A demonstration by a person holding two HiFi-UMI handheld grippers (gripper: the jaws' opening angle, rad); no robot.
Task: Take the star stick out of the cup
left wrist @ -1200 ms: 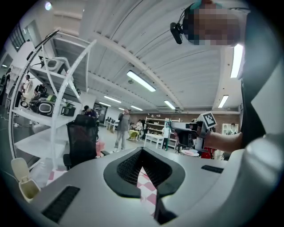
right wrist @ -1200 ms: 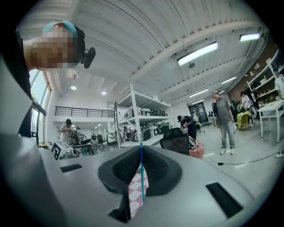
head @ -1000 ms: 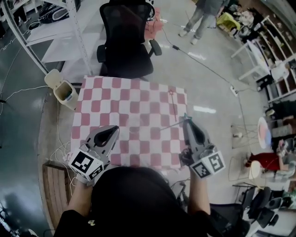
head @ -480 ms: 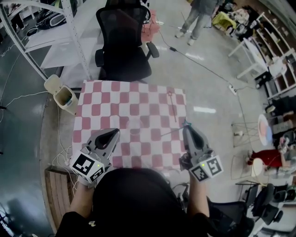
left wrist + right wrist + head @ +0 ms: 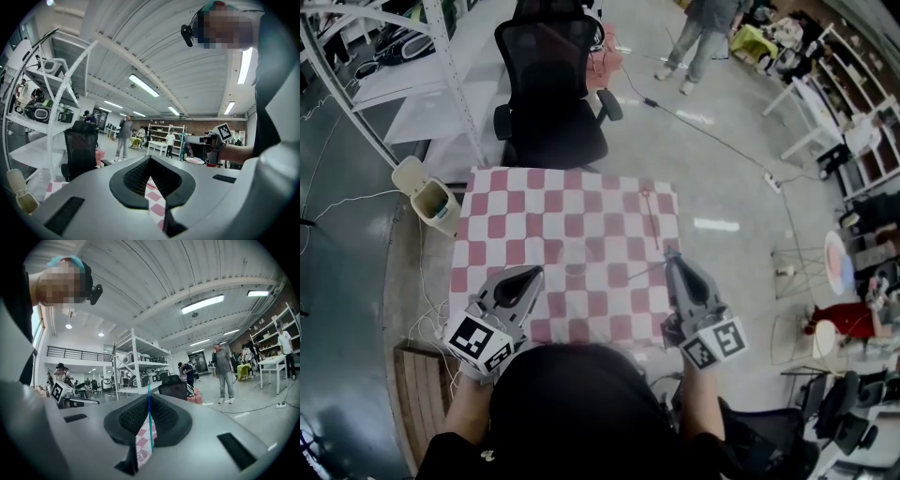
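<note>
In the right tool (image 5: 149,401), a blue stick (image 5: 150,427).

My left gripper (image 5: 529,273) hovers over the near left of the table, jaws together and empty. My right gripper (image 5: 670,255) hangs level with it on the right, jaws pinched on a thin blue stick (image 5: 149,423). Both of my forearms reach forward.
</note>
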